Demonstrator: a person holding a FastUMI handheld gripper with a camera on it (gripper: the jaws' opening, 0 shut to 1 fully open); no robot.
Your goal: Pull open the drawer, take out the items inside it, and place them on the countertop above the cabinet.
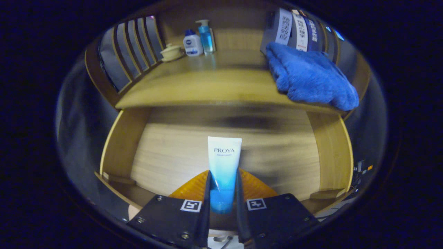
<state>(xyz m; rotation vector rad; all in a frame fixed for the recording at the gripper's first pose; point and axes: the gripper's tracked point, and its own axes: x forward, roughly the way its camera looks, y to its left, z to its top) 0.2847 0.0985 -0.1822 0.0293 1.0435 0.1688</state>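
1. The tube [224, 162] stands upright between the fingers, its lower end pinched by both, so the gripper [223, 193] is closed on it; the hold low down leaves the body free above.
2. The tube hangs over the open drawer [162, 152], whose bare floor shows around it. It looks lifted out, not yet set down.
3. Above lies the countertop [207, 86], its middle free for the tube.
4. A blue towel [311, 77] sits at one side; two bottles [199, 39] and a small dish [171, 52] stand at the back.
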